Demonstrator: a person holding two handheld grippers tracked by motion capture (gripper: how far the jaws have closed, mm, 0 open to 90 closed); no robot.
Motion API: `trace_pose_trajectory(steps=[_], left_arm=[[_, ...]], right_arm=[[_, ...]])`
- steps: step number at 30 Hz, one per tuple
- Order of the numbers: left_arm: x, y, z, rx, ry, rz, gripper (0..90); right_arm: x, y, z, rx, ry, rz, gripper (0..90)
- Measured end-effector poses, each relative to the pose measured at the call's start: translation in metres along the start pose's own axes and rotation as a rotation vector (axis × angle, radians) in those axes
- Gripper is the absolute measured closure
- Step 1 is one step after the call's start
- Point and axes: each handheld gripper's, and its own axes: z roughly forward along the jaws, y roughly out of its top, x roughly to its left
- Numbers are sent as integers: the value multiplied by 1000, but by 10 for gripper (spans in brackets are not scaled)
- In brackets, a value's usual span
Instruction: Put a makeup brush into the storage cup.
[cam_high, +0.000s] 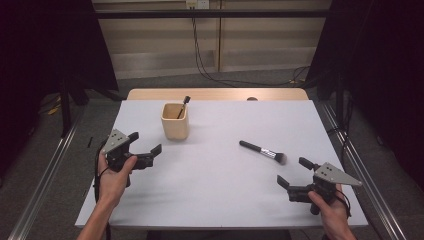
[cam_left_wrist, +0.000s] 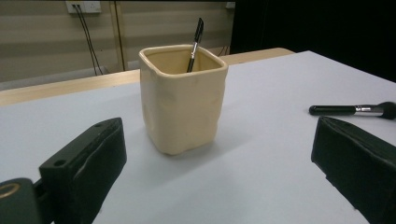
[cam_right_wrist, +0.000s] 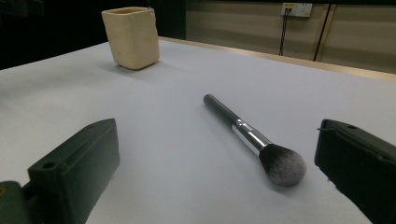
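Right gripper view has the right gripper (cam_right_wrist: 219, 172), jaws apart, facing the makeup brush (cam_right_wrist: 252, 137) for pickup.

A pale grey worktop (cam_high: 215, 175) with a wooden strip along its far edge carries a cream square cup (cam_high: 175, 121) standing upright towards the far left and a black-handled makeup brush (cam_high: 262, 152) lying flat right of centre, well apart.

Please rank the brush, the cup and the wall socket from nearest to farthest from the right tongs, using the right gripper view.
1. Brush, lying just ahead of the right tongs.
2. Cup, far left on the table.
3. Wall socket, on the back wall.
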Motion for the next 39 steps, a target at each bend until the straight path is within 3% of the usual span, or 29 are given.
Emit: trace_pose_trajectory(steps=[5,9,11,13,21,24,35,39], left_arm=[[-4,-9,-10,-6,-2,-6,35],[-6,-13,-15,0,21,-15,37],[-7,-15,-17,-13,6,-27,36],[-8,-16,-18,-12,13,-13,39],[-16,-26,-31,-30,17,-32,31],[-17,-30,-34,-15,13,-33,31],[-29,-45,-62,-6,60,-1,36],[-31,-47,-70,-16,79,-14,36]], right_arm=[[1,0,0,3,-1,-3,0],[0,0,0,4,-7,5,0],[0,0,0,4,-12,8,0],[0,0,0,4,-17,10,0],[0,0,0,5,-19,12,0],[-1,0,-1,1,-17,15,0],[-1,0,-3,0,-13,10,0],[-1,-1,-4,-1,-15,12,0]])
